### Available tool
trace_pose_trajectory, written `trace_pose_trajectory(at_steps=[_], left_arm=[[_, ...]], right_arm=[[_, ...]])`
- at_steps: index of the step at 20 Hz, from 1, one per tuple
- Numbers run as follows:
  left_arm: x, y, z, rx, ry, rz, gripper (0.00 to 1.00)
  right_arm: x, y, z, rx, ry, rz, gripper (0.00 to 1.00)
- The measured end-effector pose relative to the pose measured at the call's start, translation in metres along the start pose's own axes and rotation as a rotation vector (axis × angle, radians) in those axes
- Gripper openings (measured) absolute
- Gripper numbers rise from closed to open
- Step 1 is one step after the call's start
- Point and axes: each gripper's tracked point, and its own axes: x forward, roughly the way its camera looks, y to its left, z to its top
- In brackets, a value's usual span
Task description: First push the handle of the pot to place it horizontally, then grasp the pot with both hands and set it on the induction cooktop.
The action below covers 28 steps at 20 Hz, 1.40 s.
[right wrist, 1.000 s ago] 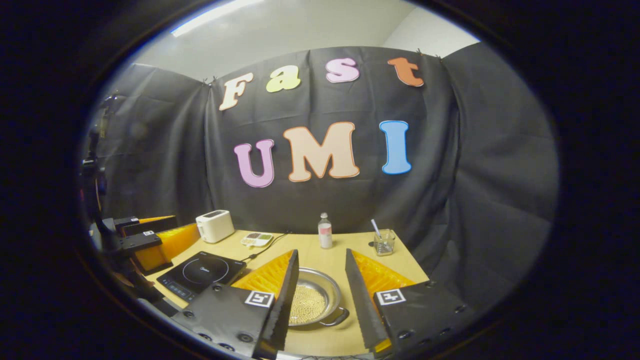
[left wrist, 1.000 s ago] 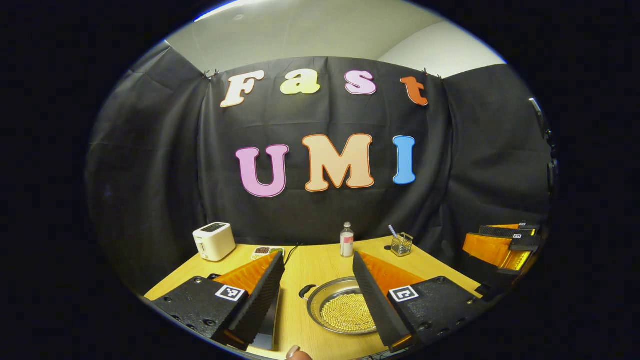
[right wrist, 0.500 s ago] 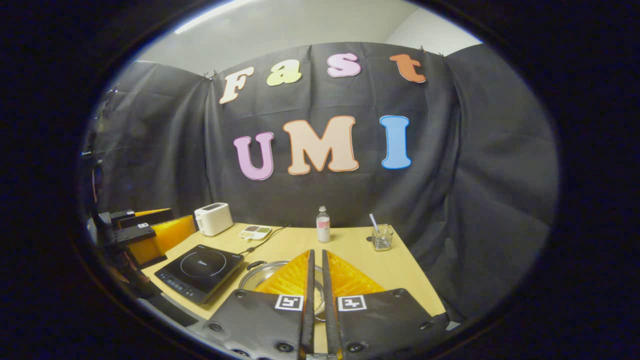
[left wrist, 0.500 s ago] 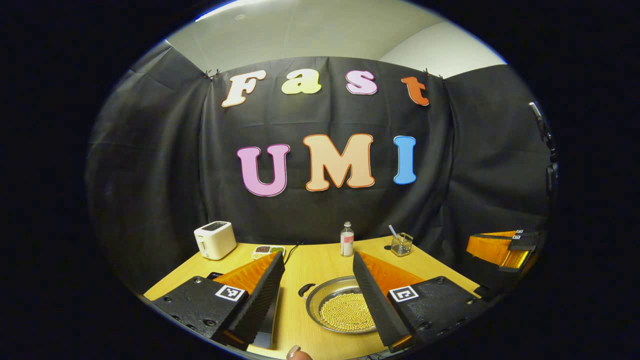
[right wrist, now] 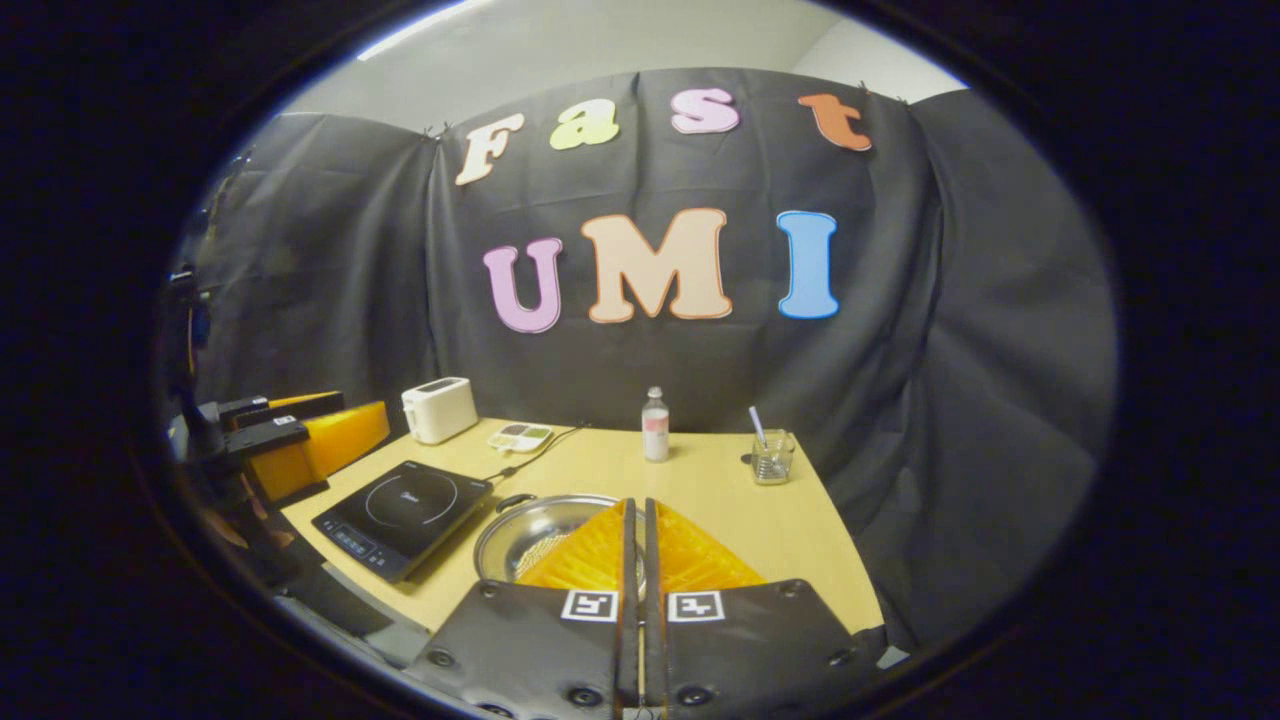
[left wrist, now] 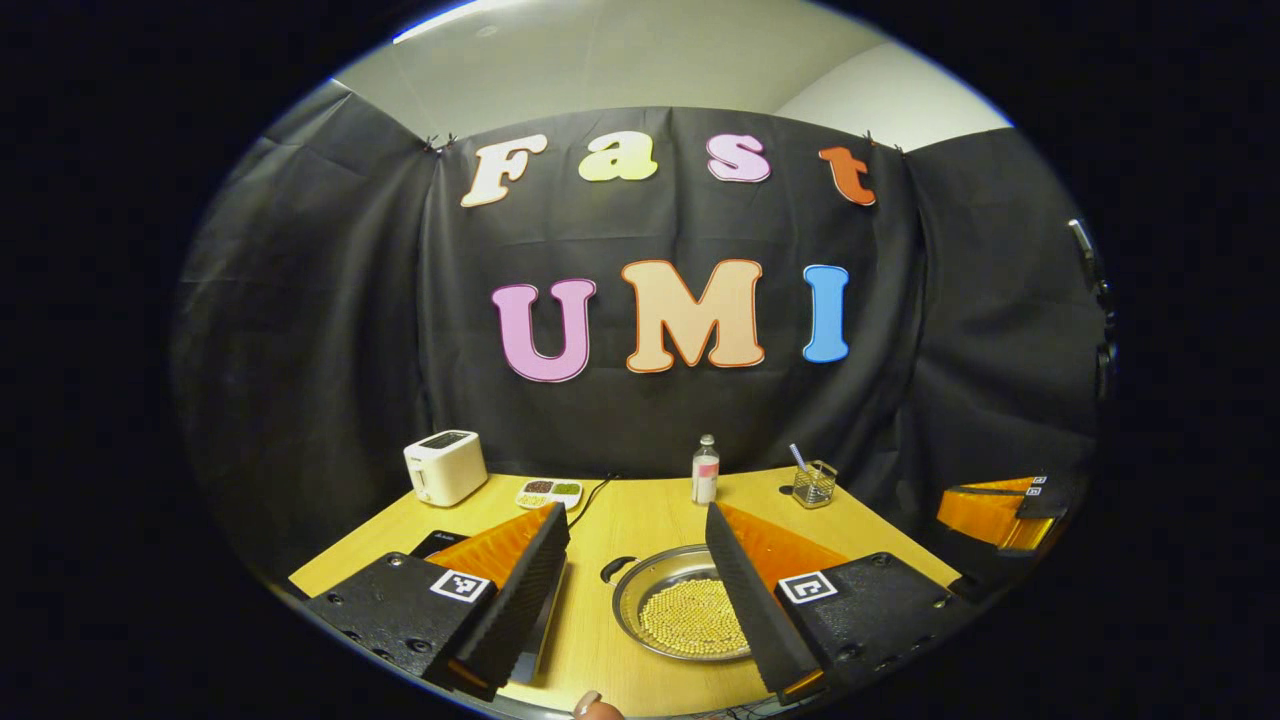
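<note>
- Looking along the left tongs (left wrist: 636,560), their fingers stand wide apart, released, above the tabletop (left wrist: 640,515). The pot (left wrist: 680,617), part-filled with small pale beads, sits between and just beyond them, one dark handle (left wrist: 617,568) on its far-left rim. The cooktop (left wrist: 545,625) shows as a dark edge behind the left finger. The right tongs (left wrist: 1000,508) hang off to the right, well apart.
- Looking along the right tongs (right wrist: 637,530), the fingers are clenched with only a slit between them and nothing held, tips over the pot's near rim. The pot (right wrist: 530,525) lies just right of the cooktop (right wrist: 400,503), handle (right wrist: 515,500) towards it.
- Judged step: the handle push, with closed tongs as the pusher. Next calls for finding the near handle, hidden under the tips, and nudging it sideways until both handles lie level across.
</note>
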Motion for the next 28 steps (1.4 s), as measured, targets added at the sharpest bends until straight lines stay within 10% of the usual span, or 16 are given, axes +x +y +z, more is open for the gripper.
trace_pose_trajectory(at_steps=[8, 28], left_arm=[[-0.006, 0.003, 0.002, 0.037, -0.019, 0.108, 0.85], [0.064, 0.040, -0.039, 0.010, 0.086, -0.007, 0.90]], right_arm=[[0.010, -0.009, -0.058, 0.038, 0.182, 0.112, 0.04], [0.069, 0.035, -0.232, 0.121, 0.606, 0.031, 0.02]])
